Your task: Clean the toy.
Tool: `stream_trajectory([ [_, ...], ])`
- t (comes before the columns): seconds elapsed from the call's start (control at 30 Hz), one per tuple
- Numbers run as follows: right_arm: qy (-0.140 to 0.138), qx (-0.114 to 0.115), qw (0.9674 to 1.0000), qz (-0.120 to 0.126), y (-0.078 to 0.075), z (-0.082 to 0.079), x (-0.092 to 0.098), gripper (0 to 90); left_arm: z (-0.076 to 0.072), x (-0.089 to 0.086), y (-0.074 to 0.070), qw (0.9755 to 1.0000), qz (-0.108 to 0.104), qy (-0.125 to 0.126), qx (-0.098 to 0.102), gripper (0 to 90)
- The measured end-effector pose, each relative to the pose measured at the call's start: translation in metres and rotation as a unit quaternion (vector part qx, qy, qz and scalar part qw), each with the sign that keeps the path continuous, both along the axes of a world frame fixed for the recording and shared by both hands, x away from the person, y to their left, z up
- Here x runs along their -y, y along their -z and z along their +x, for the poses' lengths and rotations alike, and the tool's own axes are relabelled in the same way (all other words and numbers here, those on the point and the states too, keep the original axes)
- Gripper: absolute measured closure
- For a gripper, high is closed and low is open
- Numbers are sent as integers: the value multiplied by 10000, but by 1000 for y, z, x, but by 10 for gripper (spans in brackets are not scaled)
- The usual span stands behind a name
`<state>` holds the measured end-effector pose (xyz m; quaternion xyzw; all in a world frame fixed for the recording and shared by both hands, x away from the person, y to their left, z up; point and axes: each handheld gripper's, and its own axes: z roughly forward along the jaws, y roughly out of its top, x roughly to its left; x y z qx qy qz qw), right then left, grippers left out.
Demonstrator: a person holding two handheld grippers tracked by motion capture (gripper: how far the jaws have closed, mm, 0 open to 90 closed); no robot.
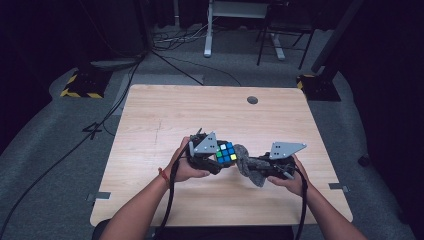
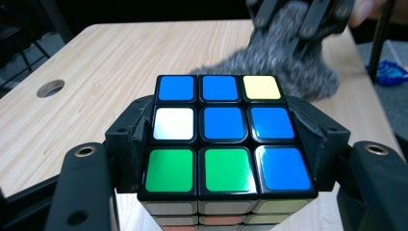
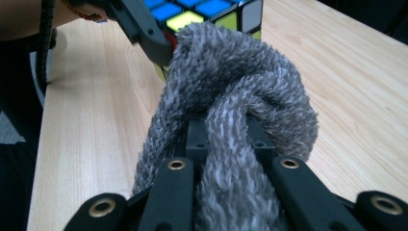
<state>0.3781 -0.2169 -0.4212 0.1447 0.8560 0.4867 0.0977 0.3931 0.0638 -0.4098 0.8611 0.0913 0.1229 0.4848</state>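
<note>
A Rubik's cube (image 1: 226, 153) with a mostly blue top face is clamped in my left gripper (image 1: 220, 159), low over the near middle of the wooden table (image 1: 165, 115). In the left gripper view the cube (image 2: 223, 139) sits between both jaws, showing blue, white, yellow and green stickers. My right gripper (image 1: 252, 167) is shut on a fuzzy grey cloth (image 1: 246, 164), which bunches against the cube's right side. From the right gripper view the cloth (image 3: 231, 120) wraps over the jaws, with the cube (image 3: 202, 14) just beyond it.
A round cable hole (image 1: 252, 100) sits near the table's far edge. Cables trail from both grippers off the near edge. A desk frame (image 1: 235, 25) and stands occupy the dark floor behind. Bare wood lies to the left and far side.
</note>
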Motion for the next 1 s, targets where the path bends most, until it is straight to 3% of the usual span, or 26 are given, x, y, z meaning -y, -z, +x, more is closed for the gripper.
stream_trajectory([
  [0.23,170,26,9998,-66,2,4,4,771,11,1,14,9996,202,-106,-147,338],
  [0.43,479,93,9984,-282,5,14,14,769,20,-2,23,9989,311,-254,-258,338],
  [0.63,614,-18,9971,-450,11,24,20,767,22,-9,30,9977,467,-301,-380,338],
  [0.7,638,-162,9966,-488,16,29,21,767,22,-8,31,9970,600,-299,-389,338],
  [0.77,665,-239,9953,-659,23,34,19,767,23,-10,31,9968,569,-282,-478,338],
  [1.0,665,-400,9929,-902,30,38,19,764,14,-18,37,9952,770,-211,-561,338],
])
